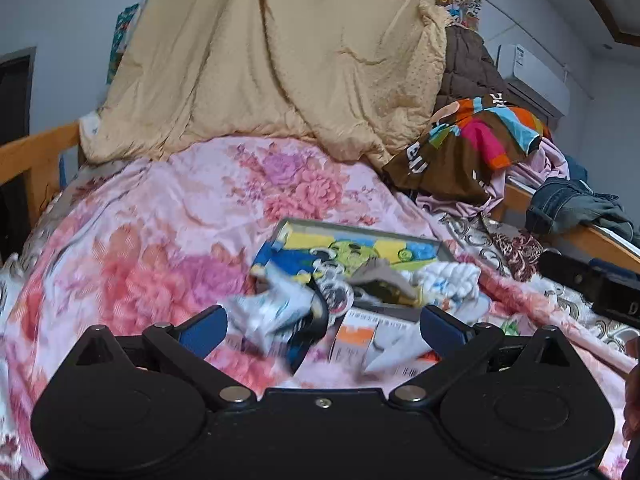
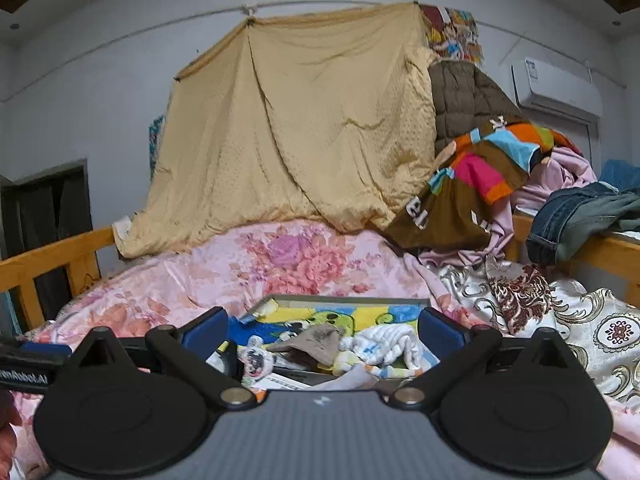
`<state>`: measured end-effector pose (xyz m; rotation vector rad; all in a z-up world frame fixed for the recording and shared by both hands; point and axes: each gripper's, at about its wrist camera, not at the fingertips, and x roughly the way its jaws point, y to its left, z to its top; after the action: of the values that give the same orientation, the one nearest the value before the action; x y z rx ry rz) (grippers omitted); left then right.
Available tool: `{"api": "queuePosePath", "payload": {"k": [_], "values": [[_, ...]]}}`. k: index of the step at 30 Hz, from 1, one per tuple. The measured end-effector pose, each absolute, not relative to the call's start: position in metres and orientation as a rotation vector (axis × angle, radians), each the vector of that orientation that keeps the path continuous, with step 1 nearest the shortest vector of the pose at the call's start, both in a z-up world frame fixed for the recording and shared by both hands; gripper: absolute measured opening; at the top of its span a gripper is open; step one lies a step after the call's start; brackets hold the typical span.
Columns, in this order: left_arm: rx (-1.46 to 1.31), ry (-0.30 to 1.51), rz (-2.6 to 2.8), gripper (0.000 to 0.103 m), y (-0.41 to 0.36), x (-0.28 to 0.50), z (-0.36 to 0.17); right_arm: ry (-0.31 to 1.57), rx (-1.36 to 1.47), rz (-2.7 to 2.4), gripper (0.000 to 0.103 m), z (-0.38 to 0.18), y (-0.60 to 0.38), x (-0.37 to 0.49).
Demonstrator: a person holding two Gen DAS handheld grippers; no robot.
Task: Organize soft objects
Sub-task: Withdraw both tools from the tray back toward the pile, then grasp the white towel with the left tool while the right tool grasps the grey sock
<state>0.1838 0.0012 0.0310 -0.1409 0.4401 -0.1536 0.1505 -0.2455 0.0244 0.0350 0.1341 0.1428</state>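
I see both tongs spread wide and gripping nothing: my left gripper [image 1: 322,326] hangs over a motion-blurred white cloth [image 1: 276,312], my right gripper [image 2: 324,334] over the tray [image 2: 344,301] on the floral quilt [image 2: 224,276]. In the tray lie a grey-brown cloth [image 2: 316,342] and white striped socks [image 2: 390,342]. Its near edge is hidden behind my right gripper's body. Boxes [image 1: 360,338] beside it are too blurred to read.

Glossy floral cloth bedspread [image 1: 160,216]; matt tan quilt [image 1: 272,52]; wooden rail [image 1: 36,152].
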Motion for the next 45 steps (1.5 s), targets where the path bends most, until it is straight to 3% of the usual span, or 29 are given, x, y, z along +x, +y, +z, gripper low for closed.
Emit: {"api": "queuePosePath", "payload": {"k": [20,45], "values": [[-0.063,0.543,-0.238,0.102,0.036,0.178,-0.001,0.292,-0.005,0.172,0.103,-0.026,-0.209,0.111],[-0.023,0.601,-0.291,0.102,0.037,0.190,-0.037,0.409,-0.018,0.146,0.103,-0.053,-0.208,0.132]]}}
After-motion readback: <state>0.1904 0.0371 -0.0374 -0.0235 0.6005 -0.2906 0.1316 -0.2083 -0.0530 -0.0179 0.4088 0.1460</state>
